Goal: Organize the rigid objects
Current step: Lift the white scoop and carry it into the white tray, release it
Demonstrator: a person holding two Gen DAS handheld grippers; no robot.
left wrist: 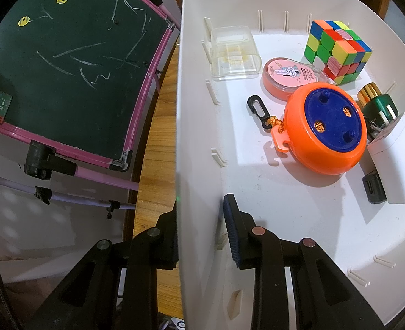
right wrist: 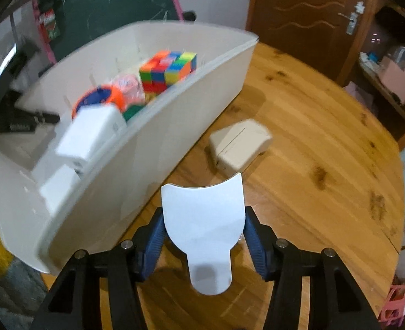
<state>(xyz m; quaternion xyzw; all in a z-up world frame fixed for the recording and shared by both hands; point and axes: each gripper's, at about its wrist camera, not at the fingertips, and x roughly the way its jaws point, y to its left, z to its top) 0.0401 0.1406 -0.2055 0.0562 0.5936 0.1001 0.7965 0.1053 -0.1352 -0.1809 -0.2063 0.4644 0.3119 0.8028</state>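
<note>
A white bin (left wrist: 197,110) holds a colour cube (left wrist: 337,52), a clear plastic box (left wrist: 234,52), a pink round case (left wrist: 285,75), an orange disc with a blue face (left wrist: 326,129), a green and gold piece (left wrist: 375,103) and a white block (left wrist: 394,159). My left gripper (left wrist: 199,206) is shut on the bin's near wall, one finger outside and one blue pad (left wrist: 231,228) inside. Over the wooden table, my right gripper (right wrist: 204,214) is shut on a flat white plastic piece (right wrist: 202,192) with a curved front edge. The bin (right wrist: 175,126) lies to its left.
A small beige box (right wrist: 239,144) lies on the round wooden table (right wrist: 312,165) just beyond the right gripper. A pink-framed chalkboard (left wrist: 65,68) stands left of the bin. A black clip (left wrist: 257,110) and a small black part (left wrist: 374,189) also lie in the bin. A brown door (right wrist: 307,13) is behind.
</note>
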